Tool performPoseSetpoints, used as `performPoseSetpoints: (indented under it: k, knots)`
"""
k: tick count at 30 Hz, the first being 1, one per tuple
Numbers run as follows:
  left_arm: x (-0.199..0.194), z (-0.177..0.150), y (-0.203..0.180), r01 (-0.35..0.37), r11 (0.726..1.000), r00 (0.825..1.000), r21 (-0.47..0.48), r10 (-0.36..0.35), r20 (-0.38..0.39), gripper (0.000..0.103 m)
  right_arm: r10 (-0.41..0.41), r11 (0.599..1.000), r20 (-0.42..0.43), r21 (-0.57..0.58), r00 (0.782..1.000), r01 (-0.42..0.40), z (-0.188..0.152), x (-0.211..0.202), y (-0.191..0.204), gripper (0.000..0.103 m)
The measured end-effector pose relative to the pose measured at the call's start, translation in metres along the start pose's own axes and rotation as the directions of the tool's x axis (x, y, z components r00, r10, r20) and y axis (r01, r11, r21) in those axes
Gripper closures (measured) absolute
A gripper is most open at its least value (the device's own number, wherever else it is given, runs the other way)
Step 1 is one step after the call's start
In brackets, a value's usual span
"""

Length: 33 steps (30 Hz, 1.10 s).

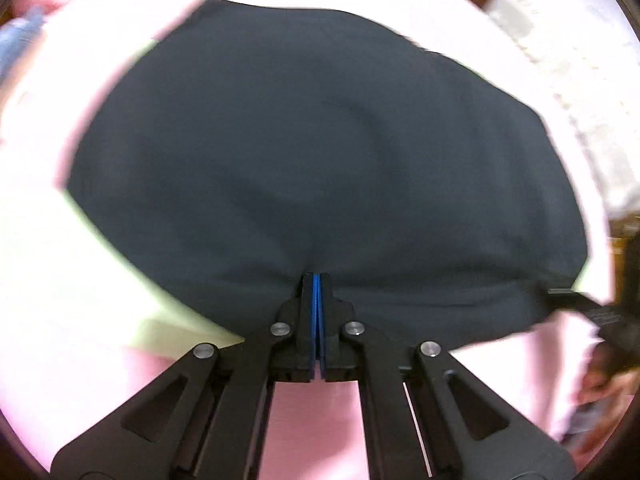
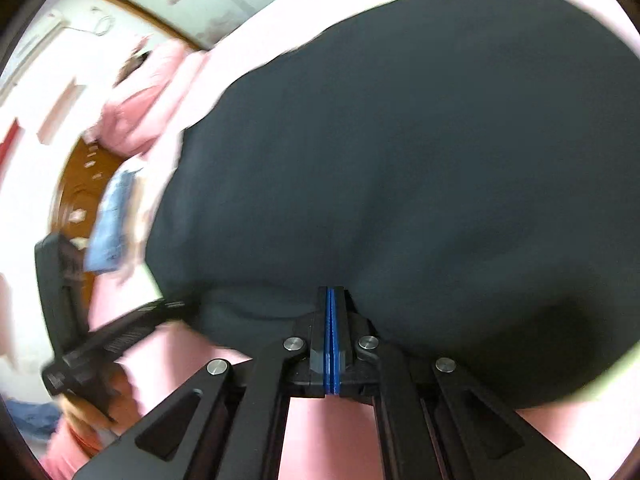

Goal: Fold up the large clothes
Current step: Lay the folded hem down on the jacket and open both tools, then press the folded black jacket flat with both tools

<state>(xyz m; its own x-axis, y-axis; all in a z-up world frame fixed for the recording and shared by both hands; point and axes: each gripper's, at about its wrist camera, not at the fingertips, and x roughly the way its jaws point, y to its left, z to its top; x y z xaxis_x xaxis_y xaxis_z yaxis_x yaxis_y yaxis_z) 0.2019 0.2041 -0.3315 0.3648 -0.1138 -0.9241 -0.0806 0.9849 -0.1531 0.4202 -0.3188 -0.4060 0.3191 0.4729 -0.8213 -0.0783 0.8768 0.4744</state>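
While the dark garment (image 1: 320, 152) lay spread flat across the pink bed sheet (image 1: 316, 420), you had both grippers at its near edge. Your left gripper (image 1: 317, 280) had its blue pads (image 1: 317, 320) pressed together, pinching the cloth at the hem, which puckered just beyond the tips. Your right gripper (image 2: 331, 292) was likewise clamped tight on the same edge, blue pads (image 2: 332, 340) meeting with fabric bunched in front of them. From the left wrist view, your right gripper's fingers (image 1: 576, 300) reached the garment's right corner, with your hand (image 1: 608, 384) behind them. From the right wrist view, your left gripper (image 2: 160, 312) touched the garment's left side. A folded blue cloth (image 2: 112, 224) and a pink bundle (image 2: 148, 96) lay on the bed beyond, apart from the garment; both views were blurred.
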Motion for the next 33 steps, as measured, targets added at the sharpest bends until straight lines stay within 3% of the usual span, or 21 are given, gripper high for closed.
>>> performPoseSetpoints:
  k: [1,3,4,6,8,9,12,13,14,15,16,18,19,21,24,26,29,33]
  knots:
    - [-0.002,0.002,0.012,-0.117,0.993,0.993,0.016,0.117,0.02,0.102,-0.015,0.999,0.013,0.034,1.0,0.015,0.0,-0.01,-0.017,0.103]
    - [-0.001,0.006,0.036,-0.27,0.963,0.962,0.022,0.269,0.041,0.102,-0.147,0.983,0.053,0.116,0.988,0.14,0.0,-0.036,-0.058,0.103]
    - [0.002,0.007,0.05,-0.292,0.956,0.956,0.011,0.291,0.041,0.102,-0.229,0.967,0.076,0.137,0.971,0.217,-0.002,-0.052,-0.076,0.103]
    - [0.011,0.009,0.088,-0.307,0.951,0.951,-0.049,0.308,0.009,0.102,-0.266,0.951,0.096,0.187,0.959,0.245,-0.005,-0.071,-0.103,0.103]
    - [0.008,0.016,0.105,-0.374,0.921,0.927,-0.107,0.376,-0.005,0.102,-0.385,0.912,0.092,0.193,0.918,0.363,-0.007,-0.078,-0.109,0.103]
    - [0.003,0.019,0.111,-0.379,0.914,0.924,-0.144,0.382,-0.011,0.102,-0.394,0.909,0.097,0.192,0.914,0.371,-0.007,-0.08,-0.109,0.103]
    - [-0.031,0.017,0.113,-0.207,0.94,0.964,-0.272,0.243,0.105,0.102,-0.466,0.88,0.176,0.192,0.867,0.433,-0.009,-0.091,-0.081,0.103]
    - [-0.043,0.015,0.104,-0.144,0.951,0.97,-0.274,0.19,0.15,0.102,-0.445,0.894,0.223,0.174,0.868,0.413,-0.012,-0.093,-0.066,0.103]
    - [-0.054,0.015,0.091,-0.096,0.964,0.972,-0.247,0.144,0.184,0.102,-0.41,0.911,0.249,0.158,0.878,0.381,-0.014,-0.092,-0.054,0.103]
    - [-0.063,0.011,0.078,-0.056,0.976,0.975,-0.21,0.099,0.2,0.102,-0.342,0.938,0.253,0.147,0.905,0.314,-0.017,-0.086,-0.038,0.103]
    - [-0.062,0.009,0.055,0.02,0.988,0.984,-0.153,0.008,0.18,0.102,-0.278,0.957,0.236,0.15,0.931,0.247,-0.02,-0.078,-0.028,0.103]
    - [-0.047,0.013,0.025,0.141,0.985,0.986,-0.103,-0.131,0.1,0.102,-0.088,0.984,0.16,0.168,0.983,0.061,-0.03,-0.052,-0.006,0.103]
    - [-0.038,0.012,0.005,0.205,0.975,0.978,-0.084,-0.2,0.064,0.102,-0.006,0.985,0.116,0.171,0.993,-0.014,-0.036,-0.036,0.006,0.103]
    - [-0.023,0.012,-0.02,0.272,0.96,0.962,-0.06,-0.27,0.034,0.102,0.057,0.988,0.067,0.138,0.996,-0.066,-0.047,-0.009,0.032,0.103]
    - [0.011,0.018,-0.045,0.301,0.953,0.952,-0.045,-0.303,-0.05,0.102,0.069,0.995,0.044,0.07,0.997,-0.072,-0.049,0.02,0.055,0.103]
    - [0.024,0.021,-0.054,0.311,0.947,0.947,-0.078,-0.316,-0.061,0.102,0.084,0.992,0.045,0.092,0.995,-0.088,-0.044,0.031,0.052,0.103]
    - [0.042,0.038,-0.049,0.318,0.943,0.945,-0.093,-0.323,-0.041,0.102,0.125,0.982,0.024,0.142,0.992,-0.127,-0.037,0.049,0.048,0.103]
    - [0.059,0.068,-0.05,0.3,0.951,0.954,-0.072,-0.299,0.014,0.102,0.158,0.976,0.03,0.146,0.987,-0.161,-0.001,0.063,0.033,0.103]
